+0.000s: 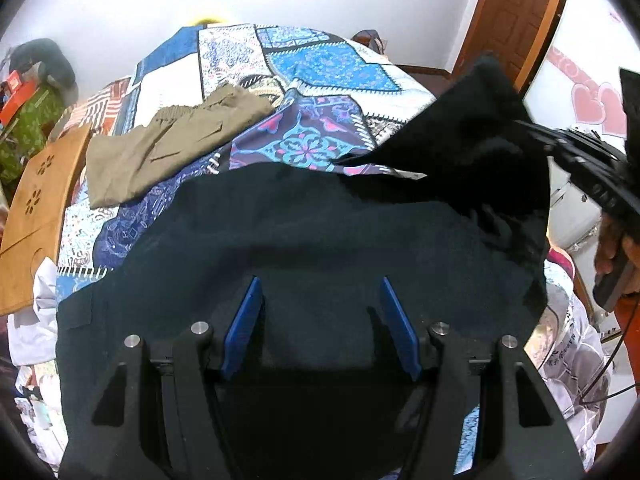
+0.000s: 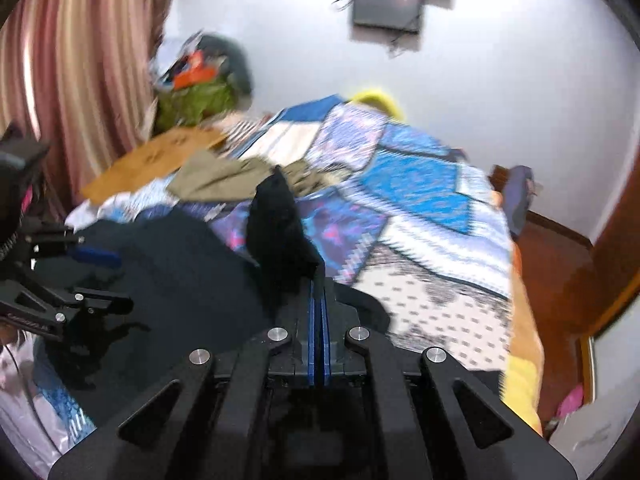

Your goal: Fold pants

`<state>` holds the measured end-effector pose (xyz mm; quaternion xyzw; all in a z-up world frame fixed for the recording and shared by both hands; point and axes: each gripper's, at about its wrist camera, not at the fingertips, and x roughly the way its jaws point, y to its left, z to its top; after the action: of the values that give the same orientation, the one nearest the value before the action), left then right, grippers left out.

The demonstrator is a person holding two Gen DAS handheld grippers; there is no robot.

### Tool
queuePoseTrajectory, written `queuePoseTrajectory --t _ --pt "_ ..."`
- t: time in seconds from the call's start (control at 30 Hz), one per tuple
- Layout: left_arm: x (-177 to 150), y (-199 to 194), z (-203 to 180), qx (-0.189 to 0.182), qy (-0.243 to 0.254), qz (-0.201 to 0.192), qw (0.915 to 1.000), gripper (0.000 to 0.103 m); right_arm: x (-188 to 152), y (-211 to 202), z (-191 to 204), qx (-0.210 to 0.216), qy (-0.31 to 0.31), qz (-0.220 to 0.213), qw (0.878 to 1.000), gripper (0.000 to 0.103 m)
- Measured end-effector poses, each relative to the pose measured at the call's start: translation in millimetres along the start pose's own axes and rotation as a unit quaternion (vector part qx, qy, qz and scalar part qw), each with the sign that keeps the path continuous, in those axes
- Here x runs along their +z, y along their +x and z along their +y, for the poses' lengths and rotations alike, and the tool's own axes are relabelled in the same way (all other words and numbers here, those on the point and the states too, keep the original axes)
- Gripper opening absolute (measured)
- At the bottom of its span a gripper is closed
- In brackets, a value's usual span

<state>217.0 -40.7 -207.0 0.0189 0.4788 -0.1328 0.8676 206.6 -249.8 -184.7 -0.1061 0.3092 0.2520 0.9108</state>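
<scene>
Jaws, left wrist view: my left gripper [image 1: 320,326] gapes wide, gripping nothing, over the dark pants [image 1: 304,248] spread across the quilt [image 1: 320,64]. Right wrist view: right gripper [image 2: 319,304] pinched tight on a lifted pants edge — bulk lies leftward, nearer my left.

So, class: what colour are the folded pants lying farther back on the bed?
Olive-khaki; the folded pants show best in the left wrist view.
</scene>
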Motion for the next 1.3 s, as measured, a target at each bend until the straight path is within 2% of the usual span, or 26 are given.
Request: queuePoseTrajectory --t 0.13,0.27,0.37,0.57,0.63,0.8,0.83,0.93,1.07,1.13,1.2,1.3 --pt "-1 -4 -13 -0.005 0.013 -0.001 0.9999 0.061 -20 -39 -35 -0.029 0.059 -0.023 0.998 0.002" --pt "-6 0 -27 -0.013 0.026 0.008 0.9996 0.061 -50 -60 -63 -0.05 0.119 -0.023 0.991 0.002" --pt "-11 8 -37 -0.02 0.033 0.02 0.999 0.061 -80 -66 -80 -0.065 0.161 -0.005 0.985 0.002" --pt "-27 33 -51 -0.019 0.05 0.05 0.9973 0.061 -142 -55 -110 -0.079 0.274 0.049 0.957 0.002" --pt "-28 34 -55 -0.012 0.059 0.042 0.9973 0.063 -158 -46 -115 -0.061 0.306 0.072 0.947 0.004" --pt "-27 34 -54 -0.018 0.061 0.042 0.9971 0.063 -172 -38 -119 -0.037 0.339 0.105 0.934 0.006" --pt "-27 34 -53 -0.018 0.061 0.043 0.9971 0.063 -171 -40 -119 -0.038 0.338 0.107 0.934 0.007" --pt "-27 26 -47 -0.019 0.058 0.035 0.9975 0.063 -162 -52 -113 -0.069 0.295 0.117 0.946 0.014" --pt "-21 -3 -18 -0.007 0.027 -0.007 0.9996 0.063 -145 -67 -103 -0.101 0.24 0.115 0.959 0.02" --pt "-18 -19 3 0.006 0.004 -0.026 0.9996 0.063 -130 -76 -95 -0.097 0.205 0.105 0.968 0.025" --pt "-13 -34 33 0.028 -0.023 -0.044 0.9984 0.063 -113 -82 -86 -0.094 0.176 0.091 0.976 0.038" --pt "-12 -49 78 0.063 -0.059 -0.058 0.9946 0.063 -80 -84 -69 -0.071 0.138 0.058 0.986 0.042"
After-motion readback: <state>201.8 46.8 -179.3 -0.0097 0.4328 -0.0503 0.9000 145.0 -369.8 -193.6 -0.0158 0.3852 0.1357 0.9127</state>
